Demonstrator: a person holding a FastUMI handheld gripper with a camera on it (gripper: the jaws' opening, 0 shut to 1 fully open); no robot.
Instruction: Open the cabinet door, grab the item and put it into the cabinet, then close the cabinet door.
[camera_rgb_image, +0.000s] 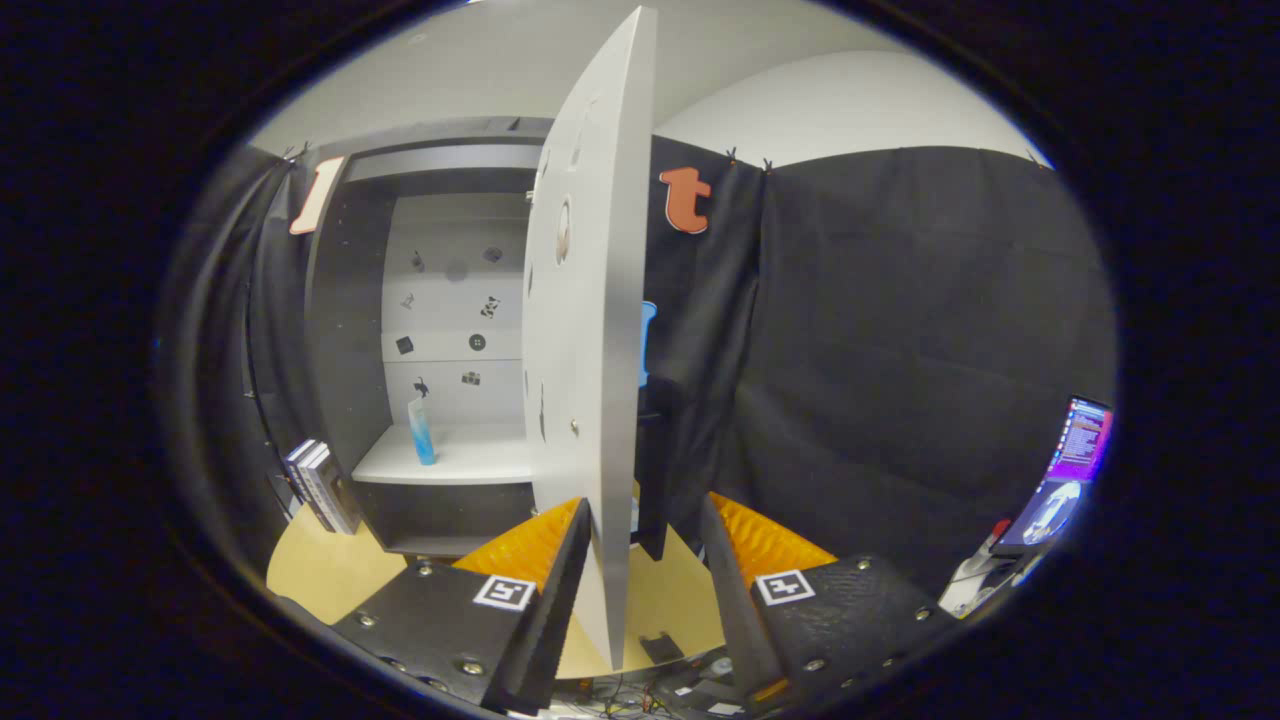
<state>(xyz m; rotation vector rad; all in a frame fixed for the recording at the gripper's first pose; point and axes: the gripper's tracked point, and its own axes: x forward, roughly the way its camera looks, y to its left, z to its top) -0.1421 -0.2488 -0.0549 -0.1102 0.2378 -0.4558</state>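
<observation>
Nearest, the jaws of the gripper (640, 545) stand apart with the free edge of the open cabinet door (590, 330) between them; the left finger lies against the door's inner face, while the right finger is clear of it, so nothing is clamped. Under them lies the pale wooden worktop (325, 570). Just left of the fingers, a small stack of books (322, 487) leans at the foot of the cabinet (350, 320). Beyond, the item, a slim blue tube (422, 430), stands upright on the white shelf (450, 462) inside. Judging by this, opening the door and placing the item look finished; what remains is swinging the door shut, and the gripper seems set at the door's edge for that push.
</observation>
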